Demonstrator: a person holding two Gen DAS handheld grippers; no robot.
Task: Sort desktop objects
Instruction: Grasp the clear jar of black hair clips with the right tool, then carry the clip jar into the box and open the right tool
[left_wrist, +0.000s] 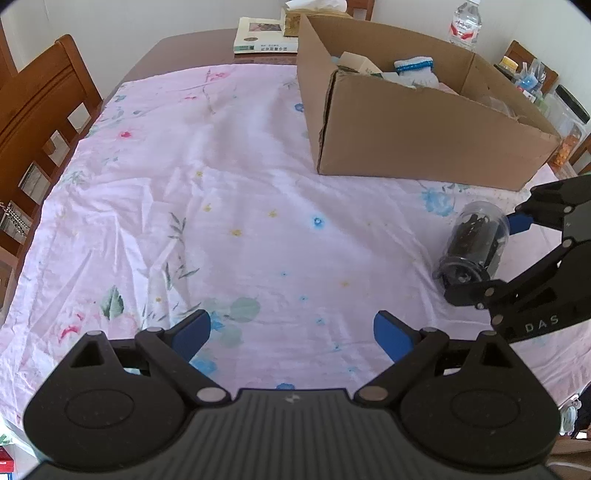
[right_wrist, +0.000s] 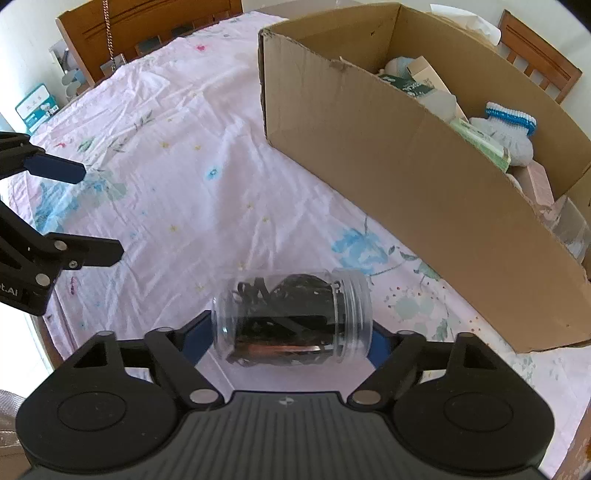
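Jar (right_wrist: 291, 319) first: a clear plastic one, lidless and packed with dark bits, lay on its side across the right gripper (right_wrist: 290, 339), base to the left and threaded mouth to the right. Blue pads (right_wrist: 194, 341) sat at both ends of it, and they seemed to be touching, though the jar's bulk hid the contact, so a firm grip could not be confirmed. From the left wrist view the jar (left_wrist: 474, 243) appeared tilted just above the cloth (left_wrist: 221, 166), framed by the right gripper (left_wrist: 491, 258). The left gripper (left_wrist: 291, 332) hung near the table's front edge with its jaws wide apart and nothing between them, well left of the jar.

Beyond the jar stood the box (right_wrist: 406, 177), already holding a sock (right_wrist: 511, 129) and some cartons. A book (left_wrist: 264, 35) and a bottle (left_wrist: 466, 24) sat at the far edge.

Risks from here: held end to end, a smooth round jar could pivot or slip out if the pads bore unevenly. With no lid, any tip toward the mouth could spill the contents onto the cloth. Lifted too low, it might also clip the box's near wall.
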